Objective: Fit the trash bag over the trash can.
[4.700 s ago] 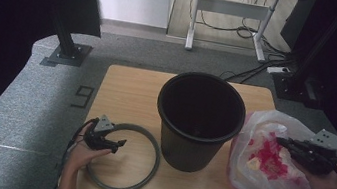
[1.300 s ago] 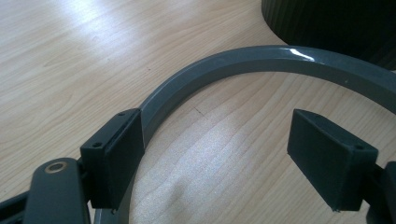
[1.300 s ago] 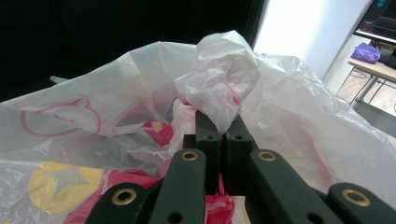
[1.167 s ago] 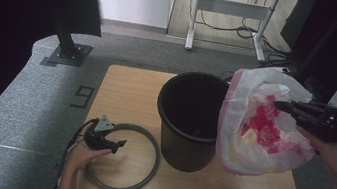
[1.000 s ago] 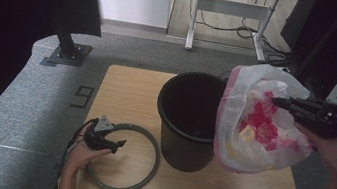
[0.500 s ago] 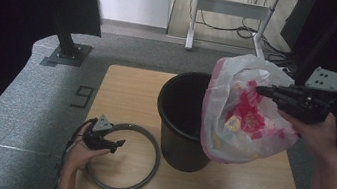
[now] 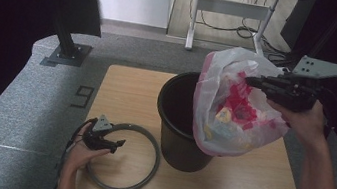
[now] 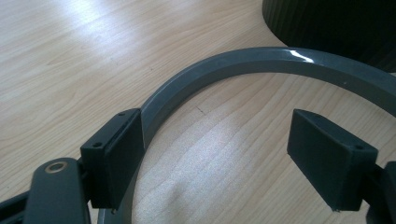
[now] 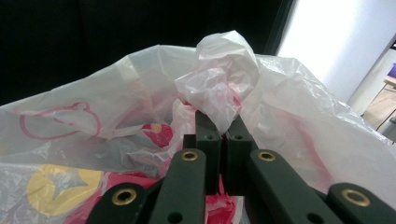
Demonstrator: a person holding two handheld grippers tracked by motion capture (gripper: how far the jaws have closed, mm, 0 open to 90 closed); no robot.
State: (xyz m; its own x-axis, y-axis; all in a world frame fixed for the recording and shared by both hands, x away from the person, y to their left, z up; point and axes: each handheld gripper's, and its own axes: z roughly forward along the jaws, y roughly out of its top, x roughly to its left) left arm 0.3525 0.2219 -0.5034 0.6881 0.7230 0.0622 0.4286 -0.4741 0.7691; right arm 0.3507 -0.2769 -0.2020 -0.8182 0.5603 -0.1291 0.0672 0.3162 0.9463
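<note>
A white plastic bag point(image 7: 235, 109) printed in red and yellow hangs in the air against the right side of the black bin point(image 7: 180, 121). My right gripper point(image 7: 252, 80) is shut on the bag's bunched top point(image 9: 224, 88), with the jaws pressed together. At the table's front left lies a grey ring point(image 7: 137, 168). My left gripper point(image 7: 116, 143) rests on the table with its jaws wide apart. One pad point(image 8: 116, 158) sits against the ring's rim point(image 8: 243, 65); the other stands off to the side over bare wood.
The wooden table point(image 7: 121, 92) has bare room behind the ring and at the front right. Grey padded floor surrounds it. A desk frame point(image 7: 229, 12) with cables stands at the back.
My right gripper has carried the bag up and left, from the table's right side to beside the bin's rim. The left gripper and the ring have stayed put.
</note>
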